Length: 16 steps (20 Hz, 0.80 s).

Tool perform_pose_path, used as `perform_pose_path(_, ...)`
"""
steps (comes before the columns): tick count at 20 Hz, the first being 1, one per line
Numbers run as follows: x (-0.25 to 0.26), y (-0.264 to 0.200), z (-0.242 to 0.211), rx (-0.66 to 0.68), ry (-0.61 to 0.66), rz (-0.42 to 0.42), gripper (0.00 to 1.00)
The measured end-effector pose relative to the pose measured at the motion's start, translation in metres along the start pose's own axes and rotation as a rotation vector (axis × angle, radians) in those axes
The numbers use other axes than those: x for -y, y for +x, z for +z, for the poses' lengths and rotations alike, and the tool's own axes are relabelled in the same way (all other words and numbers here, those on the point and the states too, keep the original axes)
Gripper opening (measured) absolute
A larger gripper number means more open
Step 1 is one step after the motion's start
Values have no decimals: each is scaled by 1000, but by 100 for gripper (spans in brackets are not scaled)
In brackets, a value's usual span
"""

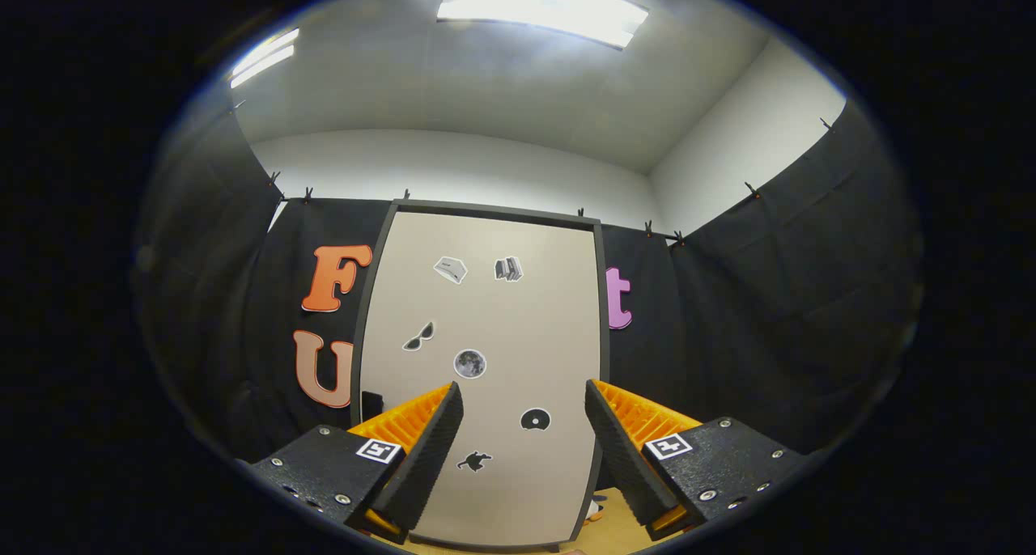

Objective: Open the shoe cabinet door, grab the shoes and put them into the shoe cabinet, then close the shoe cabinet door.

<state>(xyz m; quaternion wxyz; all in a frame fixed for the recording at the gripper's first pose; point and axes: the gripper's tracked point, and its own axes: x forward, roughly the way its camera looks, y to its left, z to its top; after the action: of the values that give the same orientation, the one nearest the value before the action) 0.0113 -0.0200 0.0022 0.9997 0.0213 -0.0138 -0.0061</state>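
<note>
Black-draped booth, and the gripper (524, 434) is aimed at the tall beige sticker-dotted shoe cabinet door (486, 361) just ahead, closed, fingers spread wide and empty, probably lining up to open it

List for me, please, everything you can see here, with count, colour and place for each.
shoe cabinet door: one, beige panel in a dark frame, shut, upright just beyond the fingers.
stickers: six, grey, black and white, scattered over the door's face.
floor: one strip, light wood tone, at the door's foot between the fingers.
small object: one, white and orange, on the floor by the door's lower corner; too small to tell what it is.
ceiling lights: two, white, overhead.
gripper: one, fingers spread apart, nothing between them, aimed at the door.
</note>
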Motion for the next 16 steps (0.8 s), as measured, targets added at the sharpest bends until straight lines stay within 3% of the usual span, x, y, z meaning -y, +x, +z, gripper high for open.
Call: perform_pose_path(16,-19,10,-39,-93,4,59,94)
